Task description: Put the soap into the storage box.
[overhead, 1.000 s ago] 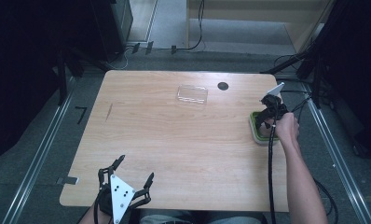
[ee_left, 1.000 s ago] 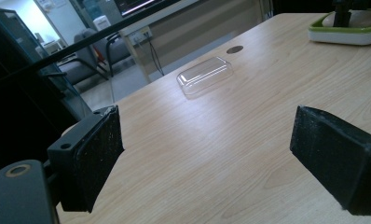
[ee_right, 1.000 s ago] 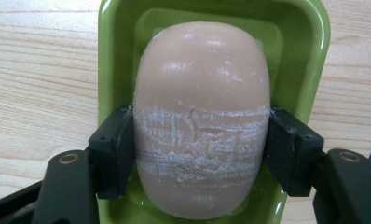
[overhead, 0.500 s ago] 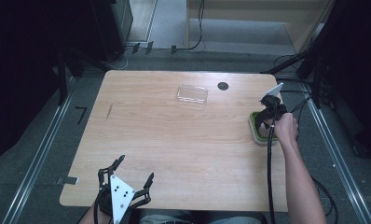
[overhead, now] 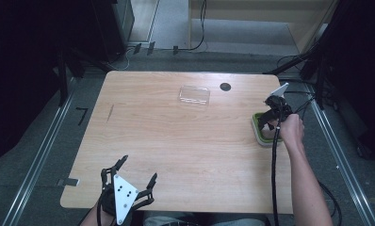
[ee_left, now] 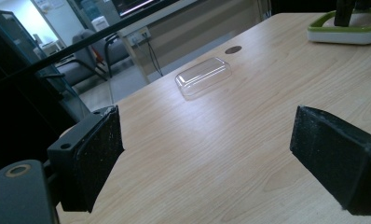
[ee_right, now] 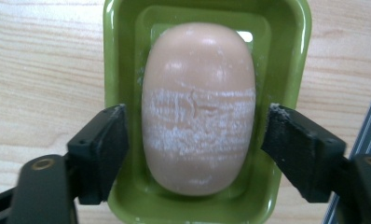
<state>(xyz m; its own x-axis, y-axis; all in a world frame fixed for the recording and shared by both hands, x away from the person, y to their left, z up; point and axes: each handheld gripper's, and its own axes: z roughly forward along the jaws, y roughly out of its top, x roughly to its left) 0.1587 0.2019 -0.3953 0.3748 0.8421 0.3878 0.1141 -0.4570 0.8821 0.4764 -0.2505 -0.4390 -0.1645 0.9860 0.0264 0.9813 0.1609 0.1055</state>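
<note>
A peach-coloured oval soap bar point(ee_right: 198, 109), scuffed white across its middle, lies flat in a green dish point(ee_right: 120, 56), seemingly white outside, near the counter's right edge.

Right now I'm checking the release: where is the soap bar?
In the right gripper view, the soap bar lies in the green dish, between the right gripper's just-opened jaws.
</note>
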